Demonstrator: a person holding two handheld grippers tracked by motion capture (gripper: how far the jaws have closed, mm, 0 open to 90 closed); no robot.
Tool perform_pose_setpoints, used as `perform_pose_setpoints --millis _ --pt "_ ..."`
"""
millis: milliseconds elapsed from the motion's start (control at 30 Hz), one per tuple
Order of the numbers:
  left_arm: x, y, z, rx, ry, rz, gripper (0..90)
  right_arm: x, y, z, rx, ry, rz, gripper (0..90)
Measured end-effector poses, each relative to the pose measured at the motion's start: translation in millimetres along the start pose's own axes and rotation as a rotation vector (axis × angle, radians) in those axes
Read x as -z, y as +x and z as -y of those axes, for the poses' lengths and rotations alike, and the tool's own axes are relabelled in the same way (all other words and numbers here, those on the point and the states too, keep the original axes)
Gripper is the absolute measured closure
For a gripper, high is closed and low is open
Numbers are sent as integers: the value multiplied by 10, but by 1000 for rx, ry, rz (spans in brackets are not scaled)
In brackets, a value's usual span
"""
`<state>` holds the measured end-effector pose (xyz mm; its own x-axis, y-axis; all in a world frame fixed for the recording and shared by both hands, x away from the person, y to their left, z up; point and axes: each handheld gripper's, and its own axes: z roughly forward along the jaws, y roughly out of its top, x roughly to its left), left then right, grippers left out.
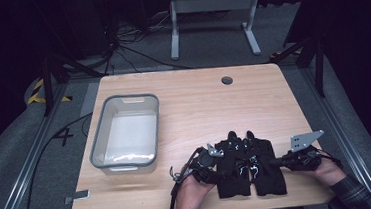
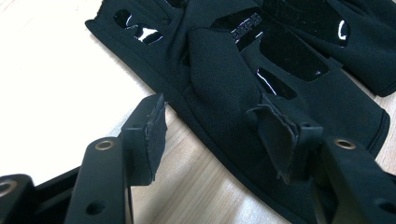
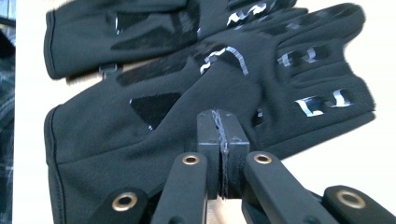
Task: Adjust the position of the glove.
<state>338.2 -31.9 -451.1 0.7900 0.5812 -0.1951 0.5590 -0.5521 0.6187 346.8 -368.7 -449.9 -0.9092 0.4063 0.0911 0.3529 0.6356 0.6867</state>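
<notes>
Looking down from the high view, I have a pair of black gloves lying side by side, touching, at the lower centre of the frame on the wooden worktop (image 1: 198, 103), near its front edge. The left glove (image 1: 231, 168) and the right glove (image 1: 264, 166) both lie flat with fingers pointing toward the top of the frame and cuffs toward the bottom.

My left gripper (image 1: 209, 158) sits at the left glove's outer edge, held by the left hand (image 1: 192, 189). In the left gripper view its jaws stand apart: one pad rests on the glove's fabric at the lower right of the frame, the other hangs over bare wood at the lower left, with the glove's edge running between them. Glossy patches and a raised logo show on the glove in the upper part of that frame.

My right gripper (image 1: 278, 161) comes in from the right of the high view, held by the right hand (image 1: 326, 171), its grey plate (image 1: 304, 140) on top. In the right gripper view its jaws are pressed together just over the near glove; I cannot tell whether any fabric is pinched between them.

A clear plastic bin (image 1: 125, 132) with a grey rim stands well apart at the left of the worktop.
</notes>
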Motion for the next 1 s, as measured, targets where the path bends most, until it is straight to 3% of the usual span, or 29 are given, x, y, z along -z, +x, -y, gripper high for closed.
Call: perform_pose_setpoints --millis 67,267,433,567,833,1000 --pt "-18 -1 -1 0 7 -4 423 -43 16 2 12 23 -5 899" --pt "-53 -25 -8 -14 22 -29 446 -57 33 -4 16 21 -9 899" --pt "-39 5 -10 0 23 -43 678 -94 55 -30 24 17 -18 900" --pt "-20 78 -16 28 12 -31 823 -134 64 -72 34 19 -20 900" --pt "107 177 -47 60 -35 -19 842 -225 27 -165 48 13 -22 900" --pt "188 201 -107 52 -70 -18 843 -273 -2 -221 52 14 -14 900"
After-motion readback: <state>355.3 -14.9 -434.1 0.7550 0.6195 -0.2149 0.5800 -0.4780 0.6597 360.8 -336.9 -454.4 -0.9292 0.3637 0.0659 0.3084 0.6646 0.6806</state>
